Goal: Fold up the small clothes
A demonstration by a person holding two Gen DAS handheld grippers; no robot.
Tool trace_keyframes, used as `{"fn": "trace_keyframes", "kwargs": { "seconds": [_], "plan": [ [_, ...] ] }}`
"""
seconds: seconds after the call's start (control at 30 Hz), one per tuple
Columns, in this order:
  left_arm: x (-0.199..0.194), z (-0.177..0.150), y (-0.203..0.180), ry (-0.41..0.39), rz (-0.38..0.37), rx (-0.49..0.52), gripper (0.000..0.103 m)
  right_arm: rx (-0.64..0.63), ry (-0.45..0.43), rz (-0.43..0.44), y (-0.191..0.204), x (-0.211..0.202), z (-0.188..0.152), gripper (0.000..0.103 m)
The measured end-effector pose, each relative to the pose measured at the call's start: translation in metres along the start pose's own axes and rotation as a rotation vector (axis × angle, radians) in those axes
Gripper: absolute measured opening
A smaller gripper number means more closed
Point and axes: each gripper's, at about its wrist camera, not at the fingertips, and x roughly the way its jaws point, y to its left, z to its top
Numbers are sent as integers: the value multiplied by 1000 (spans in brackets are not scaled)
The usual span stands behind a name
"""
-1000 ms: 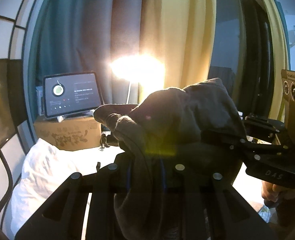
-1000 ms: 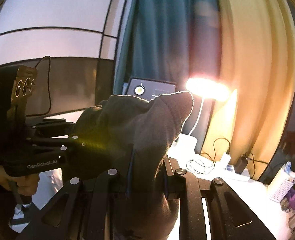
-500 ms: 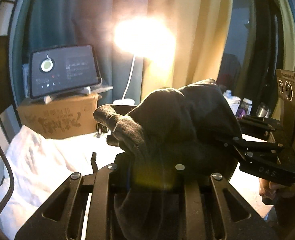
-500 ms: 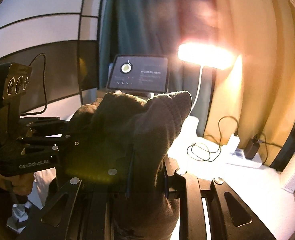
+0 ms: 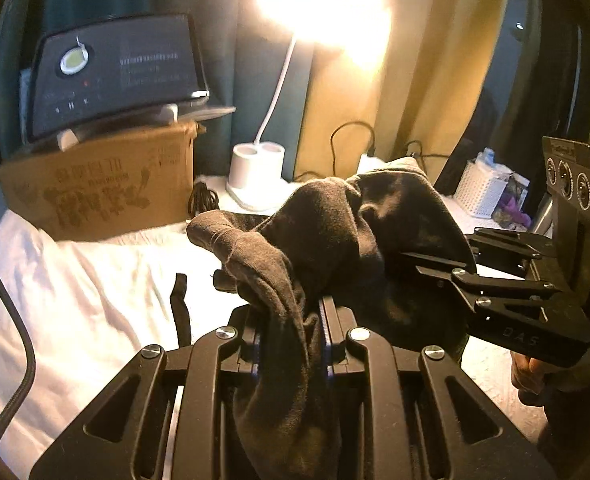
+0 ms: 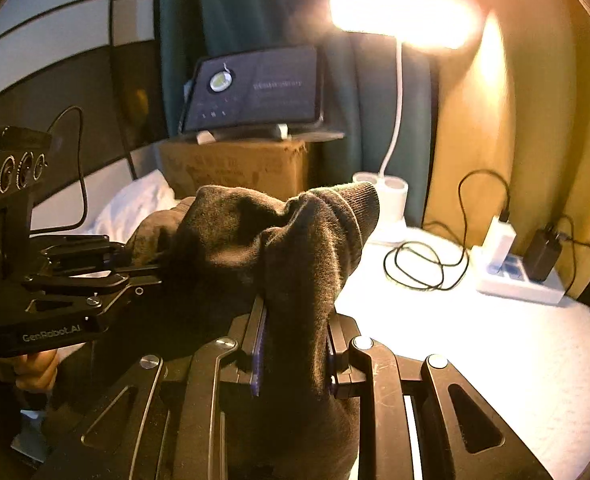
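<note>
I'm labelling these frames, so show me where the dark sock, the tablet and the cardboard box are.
dark sock (image 5: 375, 216): left wrist view, on its bunched middle.
tablet (image 5: 115, 76): left wrist view, on the middle of its screen.
cardboard box (image 5: 103, 192): left wrist view, on its printed front face.

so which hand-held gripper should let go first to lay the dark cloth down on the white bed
Hard to call, slightly the left hand-held gripper: white sheet lies open ahead of it. Both it and the right hand-held gripper clamp the dark cloth alike.
</note>
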Motion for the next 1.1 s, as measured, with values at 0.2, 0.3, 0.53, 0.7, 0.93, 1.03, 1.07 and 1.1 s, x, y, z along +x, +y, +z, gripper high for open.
{"fn": "trace_keyframes", "kwargs": {
  "seconds": [0.2,0.3,0.53,0.7,0.93,1.03,1.07,1.1],
  "plan": [
    [29,-3,10,58,14,-15,20,26,55,10,-14,33,-8,23],
    [48,-5,18,101,24,-29,20,43,89,17,-22,52,-13,23],
    [75,-14,35,181,67,-77,21,127,182,22,-41,92,-26,34],
    [80,-12,38,202,71,-76,24,179,186,35,-57,95,-28,47],
    [84,-3,50,206,138,-55,24,224,155,-12,-74,80,-23,48],
    [87,-5,50,220,149,-39,24,256,147,-57,-85,73,-22,50],
    [86,-4,50,221,151,-36,24,253,146,-83,-88,70,-22,50],
    [85,-4,50,219,154,-34,24,244,151,-94,-90,71,-22,50]
  ]
}}
